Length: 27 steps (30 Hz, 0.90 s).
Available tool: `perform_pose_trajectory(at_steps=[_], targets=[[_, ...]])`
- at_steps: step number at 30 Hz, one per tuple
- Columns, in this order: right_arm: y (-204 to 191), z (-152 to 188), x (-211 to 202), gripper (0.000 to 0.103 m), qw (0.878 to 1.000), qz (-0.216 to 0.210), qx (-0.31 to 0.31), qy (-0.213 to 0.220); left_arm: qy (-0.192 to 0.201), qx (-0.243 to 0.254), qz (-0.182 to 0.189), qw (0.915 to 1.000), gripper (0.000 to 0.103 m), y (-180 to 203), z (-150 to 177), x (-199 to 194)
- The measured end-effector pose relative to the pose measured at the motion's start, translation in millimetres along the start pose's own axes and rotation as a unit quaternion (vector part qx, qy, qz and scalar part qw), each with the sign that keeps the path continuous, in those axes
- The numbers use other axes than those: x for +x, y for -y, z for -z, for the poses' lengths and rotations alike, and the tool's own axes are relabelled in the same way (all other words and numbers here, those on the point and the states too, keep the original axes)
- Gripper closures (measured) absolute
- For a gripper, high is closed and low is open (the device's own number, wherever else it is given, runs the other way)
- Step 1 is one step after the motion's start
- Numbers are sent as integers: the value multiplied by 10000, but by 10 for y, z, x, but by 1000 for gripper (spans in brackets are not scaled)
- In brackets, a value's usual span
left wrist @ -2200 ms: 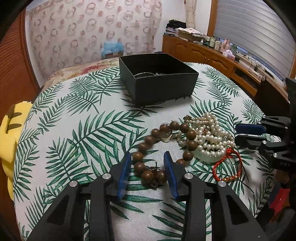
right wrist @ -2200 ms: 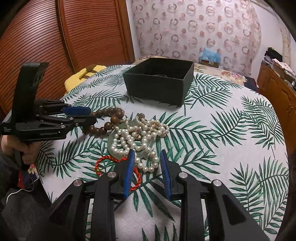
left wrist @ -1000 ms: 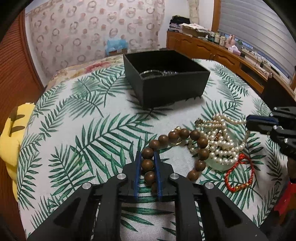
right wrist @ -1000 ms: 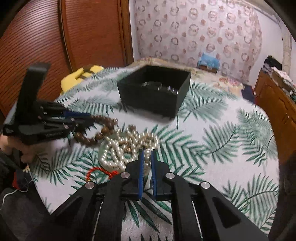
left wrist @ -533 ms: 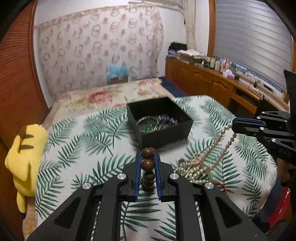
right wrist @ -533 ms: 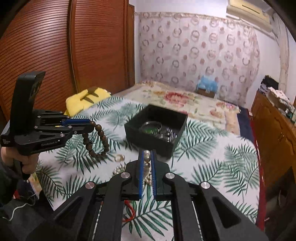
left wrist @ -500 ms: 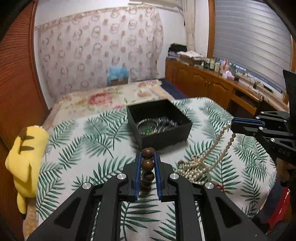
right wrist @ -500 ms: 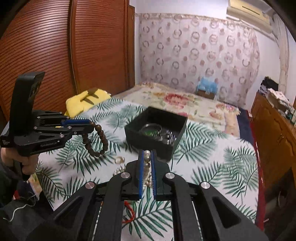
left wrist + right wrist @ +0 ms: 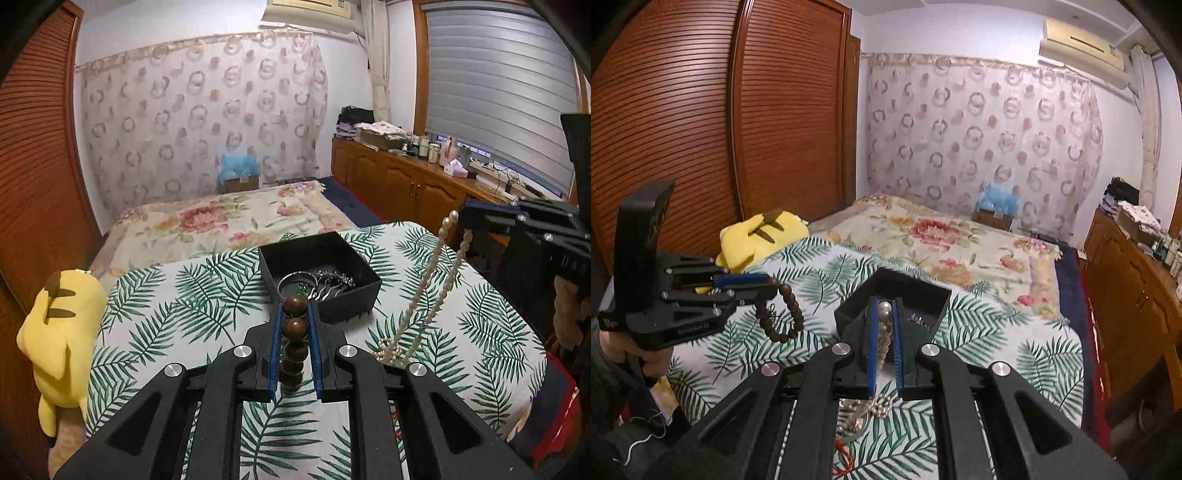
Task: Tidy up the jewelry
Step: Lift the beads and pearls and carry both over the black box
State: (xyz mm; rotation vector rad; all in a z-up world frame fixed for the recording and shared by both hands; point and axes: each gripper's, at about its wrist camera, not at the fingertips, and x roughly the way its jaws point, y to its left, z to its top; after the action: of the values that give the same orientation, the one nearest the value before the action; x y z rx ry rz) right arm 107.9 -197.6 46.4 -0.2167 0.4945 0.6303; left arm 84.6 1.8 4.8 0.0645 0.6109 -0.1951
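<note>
My left gripper (image 9: 295, 308) is shut on a brown wooden bead bracelet (image 9: 294, 326), held up above the leaf-print table (image 9: 177, 317). In the right wrist view the same bracelet (image 9: 783, 314) hangs as a loop from the left gripper (image 9: 768, 286). My right gripper (image 9: 884, 306) is shut on a white pearl necklace (image 9: 882, 332). In the left wrist view the pearl necklace (image 9: 428, 295) hangs in two strands from the right gripper (image 9: 460, 218), its lower end still piled on the table. An open black box (image 9: 347, 258) with jewelry inside stands beyond both grippers.
A red cord bracelet (image 9: 846, 458) and a pale ring lie on the table under the right gripper. A yellow plush toy (image 9: 62, 332) sits at the table's left edge. A bed (image 9: 221, 221), a wooden wardrobe and a cabinet (image 9: 413, 184) surround the table.
Both grippers have risen well above the table, lifting the wooden bracelet and the pearl necklace. The views tilted up, so the box now sits lower in each view.
</note>
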Motion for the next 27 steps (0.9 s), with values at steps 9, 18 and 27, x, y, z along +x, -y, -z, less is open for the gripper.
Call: perform_pose_trajectory(at_steps=[9,18,27], targets=[[16,-273,-103,94,9996,60,-115,243,131,2,-18,9999,91,0,-114,-33],[119,-597,-230,94,9982,192,-137,550,286,22,31,9996,91,7,-300,-58],[271,-806,-225,94,9965,286,-236,747,407,91,176,9990,91,52,-501,62]])
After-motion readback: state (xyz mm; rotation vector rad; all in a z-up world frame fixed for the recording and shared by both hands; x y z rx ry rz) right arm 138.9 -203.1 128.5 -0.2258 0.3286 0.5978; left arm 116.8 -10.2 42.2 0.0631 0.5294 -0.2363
